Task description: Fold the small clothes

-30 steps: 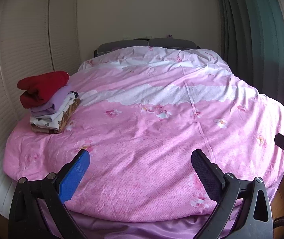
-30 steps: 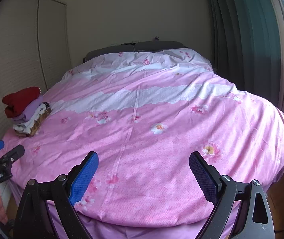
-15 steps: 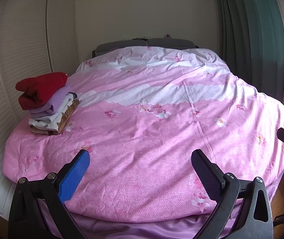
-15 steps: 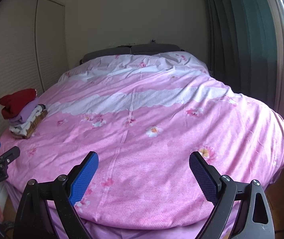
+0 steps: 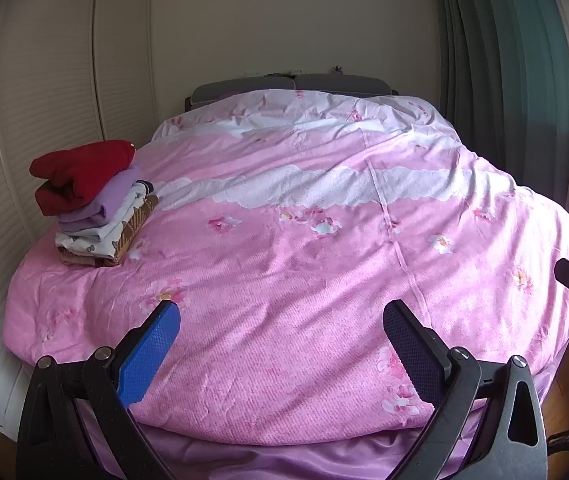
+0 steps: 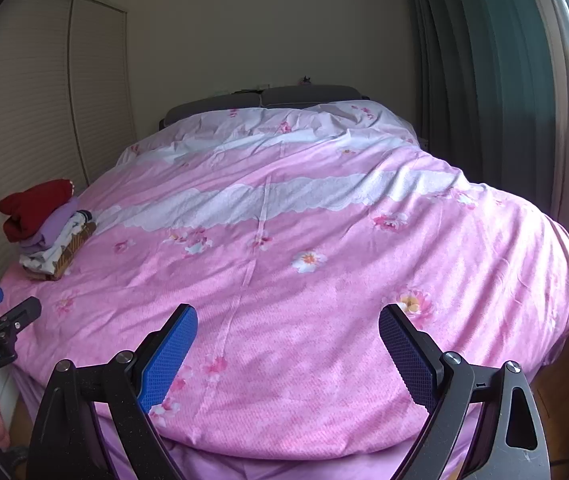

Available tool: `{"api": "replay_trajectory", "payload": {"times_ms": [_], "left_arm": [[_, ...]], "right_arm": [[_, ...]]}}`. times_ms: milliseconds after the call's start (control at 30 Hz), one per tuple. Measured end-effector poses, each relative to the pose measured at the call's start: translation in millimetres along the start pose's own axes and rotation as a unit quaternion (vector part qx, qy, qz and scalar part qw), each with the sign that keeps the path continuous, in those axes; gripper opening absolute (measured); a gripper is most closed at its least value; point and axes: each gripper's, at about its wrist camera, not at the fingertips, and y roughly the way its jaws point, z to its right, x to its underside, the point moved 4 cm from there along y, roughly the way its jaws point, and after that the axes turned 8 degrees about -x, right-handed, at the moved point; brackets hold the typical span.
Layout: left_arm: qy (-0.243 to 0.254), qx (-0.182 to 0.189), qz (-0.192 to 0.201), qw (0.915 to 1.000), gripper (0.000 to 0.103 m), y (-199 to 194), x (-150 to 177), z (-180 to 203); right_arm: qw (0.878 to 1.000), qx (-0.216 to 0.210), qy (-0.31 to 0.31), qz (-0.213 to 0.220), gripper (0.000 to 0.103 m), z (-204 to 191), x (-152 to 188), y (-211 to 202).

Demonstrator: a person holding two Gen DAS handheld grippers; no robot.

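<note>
Hovering above bed: left gripper, right gripper, both spread, empty, angled down.

Bed with a dark headboard, covered by a pink floral duvet with a white lace-print band. On the duvet near the left edge, a stack of folded clothes: red on top, then lilac, white print, brown at the bottom.

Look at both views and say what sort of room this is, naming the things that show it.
Most likely a bedroom in a home: a bed under a pink floral duvet with a headboard, louvred wardrobe doors, a curtain, and a pile of folded clothes on the duvet.
</note>
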Motion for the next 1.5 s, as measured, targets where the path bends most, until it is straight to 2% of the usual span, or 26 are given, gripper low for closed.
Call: {"api": "replay_trajectory", "payload": {"times_ms": [933,1500], "left_arm": [[0.001,0.006,-0.001,1.0,0.103,2.1,3.4,2.1],[-0.002,0.031,-0.022,0.9993,0.103,7.9,7.8,5.7]], "right_arm": [[1.0,0.0,0.001,0.001,0.093,-0.7,0.9,0.3],[1.0,-0.003,0.002,-0.002,0.093,-2.6,1.9,2.7]]}}
